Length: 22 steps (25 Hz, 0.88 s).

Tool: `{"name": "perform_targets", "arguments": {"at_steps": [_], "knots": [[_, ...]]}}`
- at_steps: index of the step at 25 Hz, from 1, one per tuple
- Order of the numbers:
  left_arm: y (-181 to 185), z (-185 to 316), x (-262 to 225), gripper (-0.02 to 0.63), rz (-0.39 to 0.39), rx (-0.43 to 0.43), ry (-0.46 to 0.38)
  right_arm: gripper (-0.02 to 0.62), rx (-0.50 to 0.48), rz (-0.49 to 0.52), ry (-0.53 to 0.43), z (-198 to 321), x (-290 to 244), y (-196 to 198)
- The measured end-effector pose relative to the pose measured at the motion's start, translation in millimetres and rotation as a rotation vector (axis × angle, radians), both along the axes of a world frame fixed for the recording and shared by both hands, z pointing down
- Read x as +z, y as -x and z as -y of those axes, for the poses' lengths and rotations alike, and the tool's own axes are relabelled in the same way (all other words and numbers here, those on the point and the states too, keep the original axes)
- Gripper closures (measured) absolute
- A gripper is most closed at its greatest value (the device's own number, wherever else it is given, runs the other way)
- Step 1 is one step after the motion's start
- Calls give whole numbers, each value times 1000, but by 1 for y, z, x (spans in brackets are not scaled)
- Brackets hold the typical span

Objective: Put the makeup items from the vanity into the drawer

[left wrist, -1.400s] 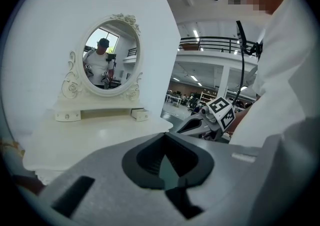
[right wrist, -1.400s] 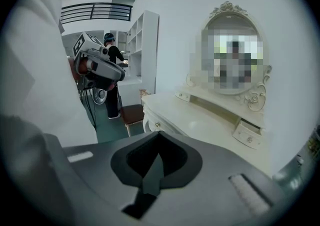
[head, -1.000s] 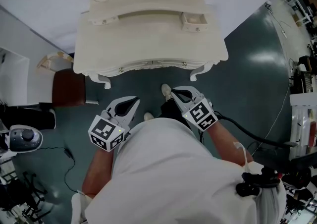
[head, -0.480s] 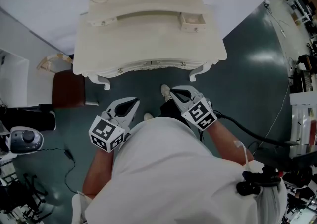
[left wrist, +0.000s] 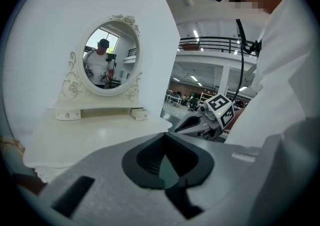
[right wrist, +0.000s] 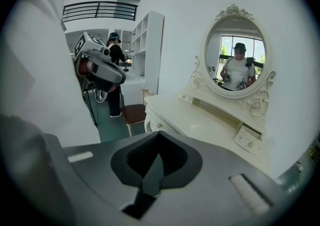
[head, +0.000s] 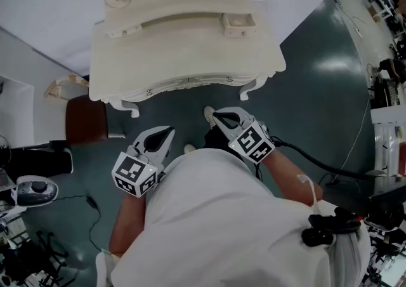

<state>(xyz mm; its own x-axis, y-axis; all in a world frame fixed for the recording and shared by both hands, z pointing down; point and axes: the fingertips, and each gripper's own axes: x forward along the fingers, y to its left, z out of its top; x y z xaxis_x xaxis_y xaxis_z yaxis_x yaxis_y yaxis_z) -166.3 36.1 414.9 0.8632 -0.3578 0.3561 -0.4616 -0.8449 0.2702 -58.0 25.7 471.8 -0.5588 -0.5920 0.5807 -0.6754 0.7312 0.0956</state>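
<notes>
The left hand-held gripper (head: 169, 131) and right hand-held gripper (head: 216, 115) hang closed and empty, short of the cream carved vanity counter (head: 184, 57); its small open drawer (head: 238, 22) sits beyond the right one. No makeup visible: scan first, then open jaws early.

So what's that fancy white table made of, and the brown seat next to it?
The vanity table looks like wood painted glossy cream: carved scrolls and curved legs, with a soft shine on top. The brown seat looks like smooth leather or vinyl; too small to tell which.
</notes>
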Motion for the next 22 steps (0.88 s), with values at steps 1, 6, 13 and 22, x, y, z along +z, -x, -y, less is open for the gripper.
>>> {"name": "perform_targets", "arguments": {"at_steps": [1,6,13,22], "knots": [[0,1,1,606,1,-2,2,595,-4,-1,1,1,1,0],[-1,3,4,604,1,3,9,595,-3,-17,-5,4,3,-2],[-1,12,6,604,9,1,16,595,-7,-8,-6,13,4,-2],[-20,31,8,604,9,11,26,595,0,-6,8,30,9,-20]]}}
